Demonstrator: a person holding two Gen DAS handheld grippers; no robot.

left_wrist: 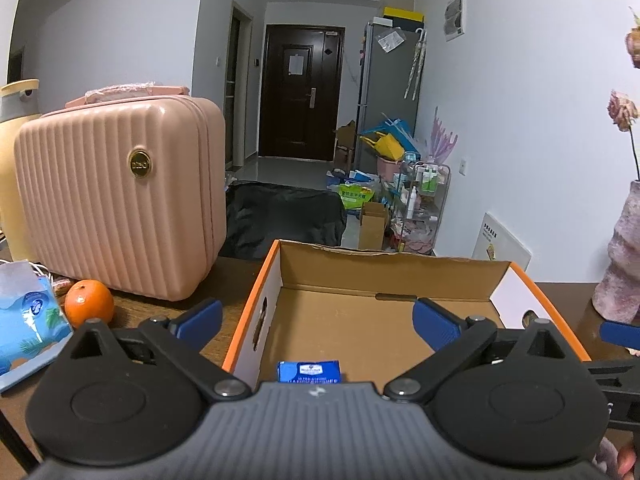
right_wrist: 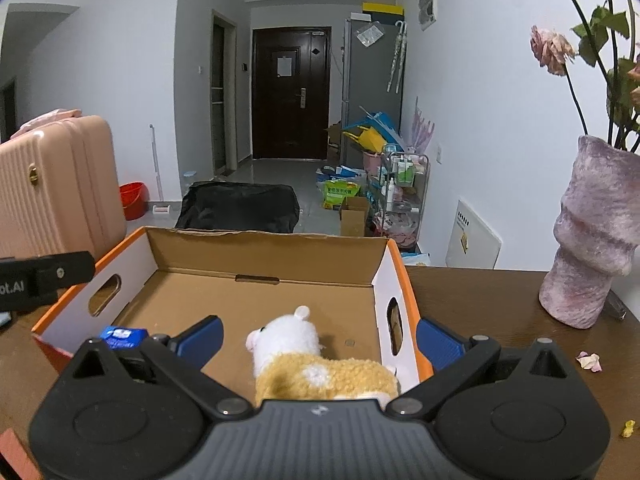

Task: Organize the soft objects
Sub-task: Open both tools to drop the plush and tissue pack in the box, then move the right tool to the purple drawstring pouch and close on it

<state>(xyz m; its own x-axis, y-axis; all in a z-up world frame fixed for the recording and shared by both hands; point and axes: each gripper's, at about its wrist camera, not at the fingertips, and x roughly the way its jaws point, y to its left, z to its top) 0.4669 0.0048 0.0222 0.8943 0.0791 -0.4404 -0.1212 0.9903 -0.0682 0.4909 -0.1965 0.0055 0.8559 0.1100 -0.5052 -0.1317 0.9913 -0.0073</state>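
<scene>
On the far left of the brown wooden table [left_wrist: 236, 276] lies a soft blue tissue pack [left_wrist: 24, 320] with a crinkly wrapper. Next to it sits a round orange [left_wrist: 89, 303] with bumpy skin. Just behind the orange stands a pink suitcase [left_wrist: 120, 196], hard and shiny, with long ridges running down its side and a round gold badge.

The left gripper [left_wrist: 318, 322] hangs over the near left side of the cardboard box [left_wrist: 384, 268]. Its blue fingers [left_wrist: 202, 318] are spread very wide and hold nothing. One finger is outside the box's left wall and the other is over the inside.

The box is open on top, plain brown inside, with white walls, an orange rim and oval handle holes. A small flat blue packet [left_wrist: 309, 372] lies on the box floor near the front left corner.

The right gripper [right_wrist: 318, 338] also stands wide open with nothing squeezed. A fluffy toy animal [right_wrist: 308, 360], white on the head and yellow-brown on the body, lies in the box between its fingers, not touching them.

On the right stands a bumpy, fuzzy pink vase [right_wrist: 592, 232] with dry pink flowers [right_wrist: 550, 50]. Small petals [right_wrist: 589, 361] lie on the table.
</scene>
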